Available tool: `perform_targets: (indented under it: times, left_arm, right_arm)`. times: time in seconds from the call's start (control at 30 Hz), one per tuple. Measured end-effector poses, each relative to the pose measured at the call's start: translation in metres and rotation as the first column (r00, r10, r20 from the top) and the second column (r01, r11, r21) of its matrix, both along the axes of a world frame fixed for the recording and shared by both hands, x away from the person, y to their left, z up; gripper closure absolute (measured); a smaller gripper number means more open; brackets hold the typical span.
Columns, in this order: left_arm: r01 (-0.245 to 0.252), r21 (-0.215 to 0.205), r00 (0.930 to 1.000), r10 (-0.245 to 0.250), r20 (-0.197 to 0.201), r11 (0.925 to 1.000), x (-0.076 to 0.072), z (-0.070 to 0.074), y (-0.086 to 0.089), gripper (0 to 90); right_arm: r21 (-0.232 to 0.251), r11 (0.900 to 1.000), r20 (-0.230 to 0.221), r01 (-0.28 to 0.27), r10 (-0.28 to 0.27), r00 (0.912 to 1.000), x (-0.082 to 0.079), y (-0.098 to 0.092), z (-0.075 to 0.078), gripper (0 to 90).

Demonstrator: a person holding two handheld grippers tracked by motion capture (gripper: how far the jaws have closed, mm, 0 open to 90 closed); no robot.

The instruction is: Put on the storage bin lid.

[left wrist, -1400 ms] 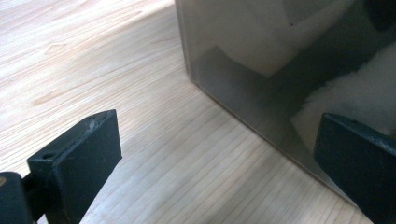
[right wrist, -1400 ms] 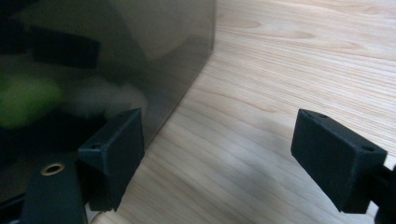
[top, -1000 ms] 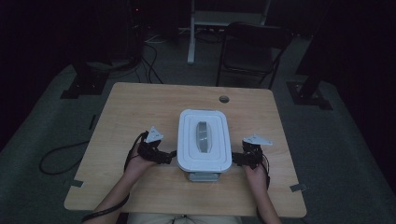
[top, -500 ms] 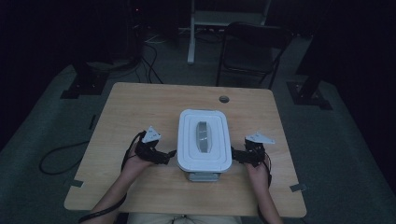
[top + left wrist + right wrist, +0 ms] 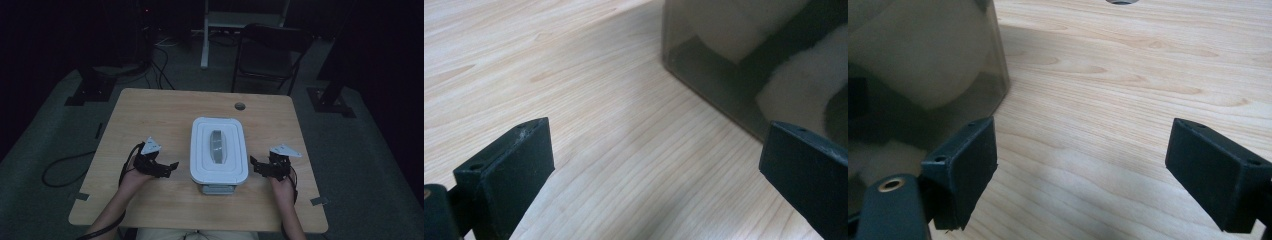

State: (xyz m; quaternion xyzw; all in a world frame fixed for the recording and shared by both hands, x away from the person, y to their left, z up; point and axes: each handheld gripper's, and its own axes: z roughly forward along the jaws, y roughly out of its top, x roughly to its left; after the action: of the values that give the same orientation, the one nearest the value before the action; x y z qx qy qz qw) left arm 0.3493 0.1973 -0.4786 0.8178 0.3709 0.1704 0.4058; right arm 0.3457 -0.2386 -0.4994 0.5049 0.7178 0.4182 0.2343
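Resting on the worktop (image 5: 150, 115), flanking the lidded box (image 5: 219, 150): left tool (image 5: 170, 167) and right tool (image 5: 254, 164), both spread wide, gripping nothing.

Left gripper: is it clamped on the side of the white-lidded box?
No. In the left gripper view the left gripper stands wide open over bare table, with the box ahead, untouched.

Smooth matt light wood on table (image 5: 150, 115); glossy white plastic lid (image 5: 219, 150), smoky translucent plastic box (image 5: 923, 65); matt black gripper jaws.
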Motion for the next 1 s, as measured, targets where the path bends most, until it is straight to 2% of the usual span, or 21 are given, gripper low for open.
perform_targets:
  times: [0.43, 0.67, 1.0]
  left_arm:
    - [-0.054, 0.023, 0.9984, 0.054, -0.016, 0.9983, -0.004, -0.004, 0.026, 1.7]
    - [-0.108, 0.026, 0.9939, 0.108, -0.022, 0.9939, -0.004, -0.006, 0.043, 1.8]
    - [-0.167, 0.037, 0.9853, 0.168, -0.031, 0.9853, -0.007, -0.012, 0.064, 1.8]
  right_arm:
    - [0.001, 0.999, 0.002, 0.047, -0.047, 0.9989, -0.011, -0.015, -0.002, 13.0]
    - [-0.021, 0.996, 0.003, 0.092, -0.092, 0.9957, -0.017, -0.027, -0.002, 13.0]
    - [-0.047, 0.985, -0.011, 0.168, -0.169, 0.9855, -0.030, -0.048, -0.003, 13.0]
